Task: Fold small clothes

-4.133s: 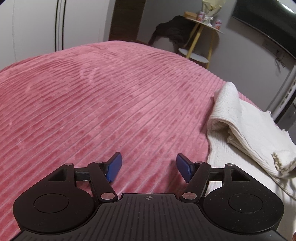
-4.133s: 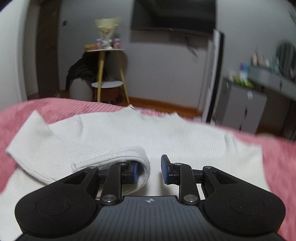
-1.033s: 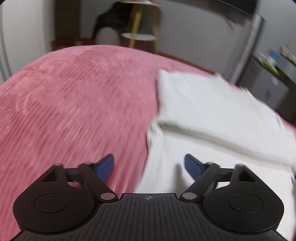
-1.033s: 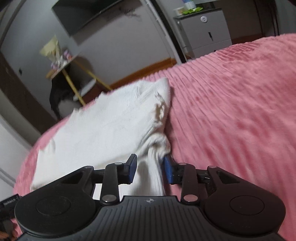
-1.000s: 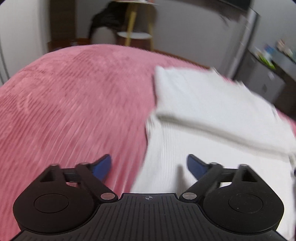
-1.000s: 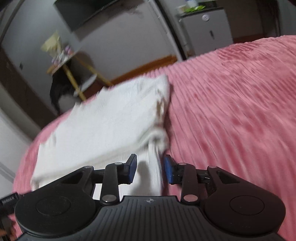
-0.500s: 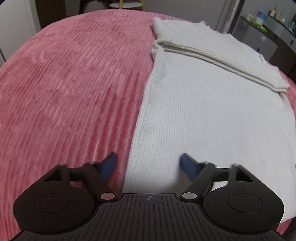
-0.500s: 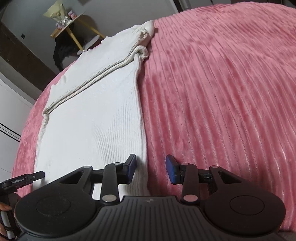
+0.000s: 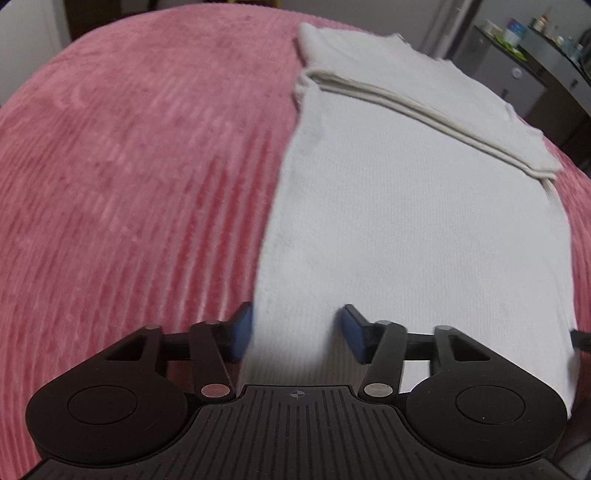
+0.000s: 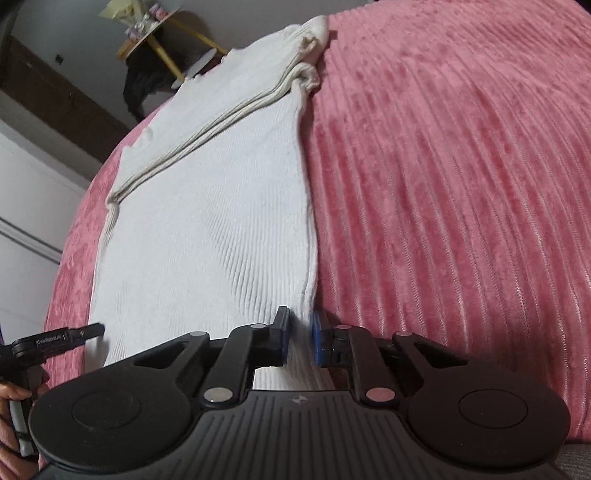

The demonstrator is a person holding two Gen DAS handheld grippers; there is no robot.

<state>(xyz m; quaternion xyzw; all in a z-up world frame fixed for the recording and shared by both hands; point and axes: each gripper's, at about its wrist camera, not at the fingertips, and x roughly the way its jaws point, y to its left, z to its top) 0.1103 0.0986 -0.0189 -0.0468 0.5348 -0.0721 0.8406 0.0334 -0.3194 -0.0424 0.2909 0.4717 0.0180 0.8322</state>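
Right now your white ribbed sweater (image 9: 406, 221) lies flat on the pink bedspread (image 9: 129, 166), a plush cover with raised cords running across it. The knit has fine vertical ribs and a roughly rectangular outline; its far end is doubled over, where stacked cream edges form a thick band (image 10: 207, 136) across the width, ending in a small frilled cuff (image 10: 310, 74) near the spread's far edge.

Your left gripper (image 9: 295, 332) sits at the near left corner of the sweater. Its jaws are closing, and the blue pads (image 9: 240, 330) stand apart either side of the knit's side edge: one over pink plush, the other on white. The cloth is between them but not yet pinched.

Your right gripper (image 10: 300, 341) is at the near right corner. Its jaws are closing too, the gap already narrow, with the sweater's side edge rising between the blue pads (image 10: 317, 341); whether they press it yet, you cannot tell from this view.

Beyond the far edge of the bed stand a yellow-legged side table (image 10: 162, 33) with small items on top and a grey drawer unit (image 9: 517, 81) carrying bottles.
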